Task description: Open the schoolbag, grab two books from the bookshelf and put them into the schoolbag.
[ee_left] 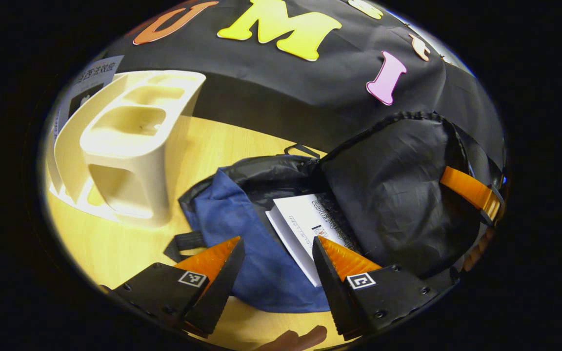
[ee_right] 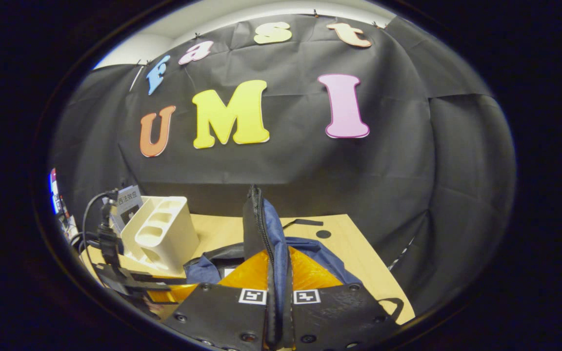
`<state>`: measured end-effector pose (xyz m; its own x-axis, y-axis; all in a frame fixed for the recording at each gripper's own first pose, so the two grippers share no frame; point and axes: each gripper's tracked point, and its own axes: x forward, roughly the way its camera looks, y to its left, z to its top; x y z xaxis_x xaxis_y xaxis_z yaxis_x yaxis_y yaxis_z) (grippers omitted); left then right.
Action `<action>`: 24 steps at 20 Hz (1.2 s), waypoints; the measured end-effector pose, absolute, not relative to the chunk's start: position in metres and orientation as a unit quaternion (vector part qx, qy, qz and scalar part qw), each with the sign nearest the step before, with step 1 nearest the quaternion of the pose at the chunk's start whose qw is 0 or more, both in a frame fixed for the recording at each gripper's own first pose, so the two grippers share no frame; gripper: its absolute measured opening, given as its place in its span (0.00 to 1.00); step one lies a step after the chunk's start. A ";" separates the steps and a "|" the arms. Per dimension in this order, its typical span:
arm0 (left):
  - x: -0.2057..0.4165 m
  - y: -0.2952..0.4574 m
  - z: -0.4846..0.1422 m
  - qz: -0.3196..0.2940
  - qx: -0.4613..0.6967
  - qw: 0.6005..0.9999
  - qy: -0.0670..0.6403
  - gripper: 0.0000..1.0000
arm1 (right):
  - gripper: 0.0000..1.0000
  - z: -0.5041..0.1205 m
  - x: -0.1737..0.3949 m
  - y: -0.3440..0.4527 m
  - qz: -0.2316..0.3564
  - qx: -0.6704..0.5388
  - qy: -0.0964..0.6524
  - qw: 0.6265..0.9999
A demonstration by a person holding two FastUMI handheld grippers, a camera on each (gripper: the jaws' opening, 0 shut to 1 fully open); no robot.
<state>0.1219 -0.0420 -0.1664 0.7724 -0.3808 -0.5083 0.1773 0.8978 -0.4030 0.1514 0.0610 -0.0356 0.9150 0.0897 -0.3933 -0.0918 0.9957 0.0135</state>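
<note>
My left tool (ee_left: pixel 277 248) hangs wide open above the schoolbag (ee_left: pixel 247 243), its two fingers spread apart and holding nothing, one over the blue front panel and the other over the edge of a white book (ee_left: pixel 300 224) that lies inside the opened bag. My right tool (ee_right: pixel 277 273) is clamped tight on the schoolbag's flap (ee_right: pixel 261 229), both fingers pressing the zippered edge and lifting it upright; seen from the left gripper view, that raised flap (ee_left: pixel 398 190) shows its black lining, with the right tool (ee_left: pixel 476 195) gripping its far edge. The blue-and-black schoolbag sits open on the wooden tabletop (ee_left: pixel 115 243), just beside the cream bookshelf (ee_left: pixel 130 141), which stands near the black wall cloth with another book (ee_left: pixel 93 80) behind it. In the right gripper view, my left tool (ee_right: pixel 130 282) hovers low beside the bookshelf (ee_right: pixel 161 231).
</note>
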 end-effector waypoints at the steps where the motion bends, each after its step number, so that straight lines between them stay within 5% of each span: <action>1: 0.118 -0.032 -0.157 -0.147 -0.163 0.931 0.292 0.88 | 0.05 -0.035 0.152 0.063 0.046 -0.005 0.201 0.979; 11: 0.109 0.087 -0.073 -0.080 -0.097 0.974 0.187 0.88 | 0.05 -0.042 0.155 0.089 0.044 0.000 0.209 0.977; 24: 0.172 0.230 0.030 0.031 -0.029 0.988 0.151 0.88 | 0.05 -0.048 0.154 0.105 0.044 -0.017 0.218 0.975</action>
